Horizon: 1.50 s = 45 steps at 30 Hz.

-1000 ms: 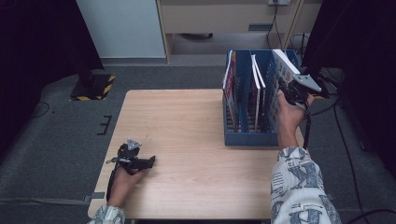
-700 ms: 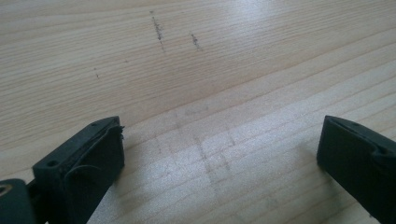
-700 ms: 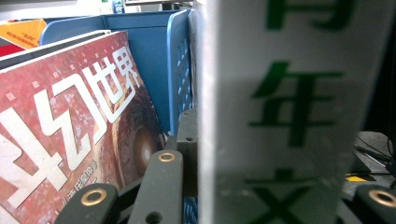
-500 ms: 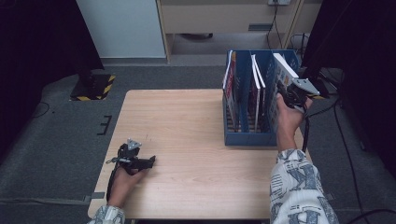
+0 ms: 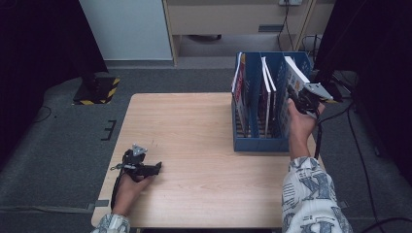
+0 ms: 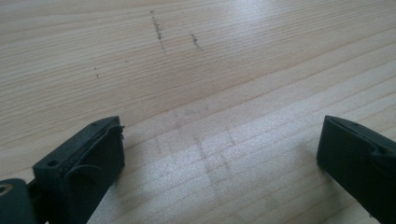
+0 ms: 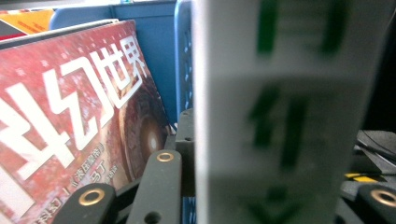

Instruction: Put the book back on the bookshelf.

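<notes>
A white-spined book point(image 7: 275, 112) with green lettering stands tilted in the rightmost compartment of a blue file rack point(image 5: 257, 143) at the far right of the wooden counter point(image 5: 194, 126), and the right gripper point(image 5: 297, 94) has its fingers pinched on that spine near its top edge. Just beside it in the rack stands a red-covered magazine point(image 7: 70, 135) with white Chinese characters, and more magazines fill the compartments to the left. Well apart, near the counter's front left corner, the left gripper point(image 5: 154, 168) rests on the bare wood with its fingers point(image 6: 84, 163) spread wide and nothing between them.
</notes>
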### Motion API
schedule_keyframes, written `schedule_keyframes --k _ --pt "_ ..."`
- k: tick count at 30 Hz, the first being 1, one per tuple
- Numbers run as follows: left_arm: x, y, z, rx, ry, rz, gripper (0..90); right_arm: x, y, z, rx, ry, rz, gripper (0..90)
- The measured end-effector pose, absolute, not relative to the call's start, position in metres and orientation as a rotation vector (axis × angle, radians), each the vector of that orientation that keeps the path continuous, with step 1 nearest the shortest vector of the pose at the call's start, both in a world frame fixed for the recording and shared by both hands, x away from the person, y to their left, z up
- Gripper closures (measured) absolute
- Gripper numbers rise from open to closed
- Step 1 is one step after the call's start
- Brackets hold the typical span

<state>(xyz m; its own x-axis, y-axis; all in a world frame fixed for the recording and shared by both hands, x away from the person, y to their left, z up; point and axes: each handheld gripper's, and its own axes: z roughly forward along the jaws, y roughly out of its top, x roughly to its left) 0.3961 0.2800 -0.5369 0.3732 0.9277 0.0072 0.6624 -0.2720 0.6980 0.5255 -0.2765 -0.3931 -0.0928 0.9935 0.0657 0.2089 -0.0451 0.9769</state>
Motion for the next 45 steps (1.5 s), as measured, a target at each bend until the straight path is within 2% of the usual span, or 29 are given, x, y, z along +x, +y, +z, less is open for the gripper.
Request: schedule_keyframes --k 11,17,23,45 --pt "0.396 0.28 -0.537 2.028 1.368 0.565 0.0 0.521 -0.279 -0.395 1.331 1.469 1.223 72.1" --pt "0.396 0.28 -0.537 2.028 1.369 0.566 0.0 0.524 -0.276 -0.391 1.335 1.471 1.274 68.7" --pt "0.396 0.28 -0.537 2.027 1.371 0.566 0.0 0.522 -0.279 -0.387 1.33 1.47 1.261 73.0" --pt "0.395 0.279 -0.537 2.024 1.373 0.567 0.0 0.53 -0.28 -0.384 1.332 1.366 1.239 73.4"
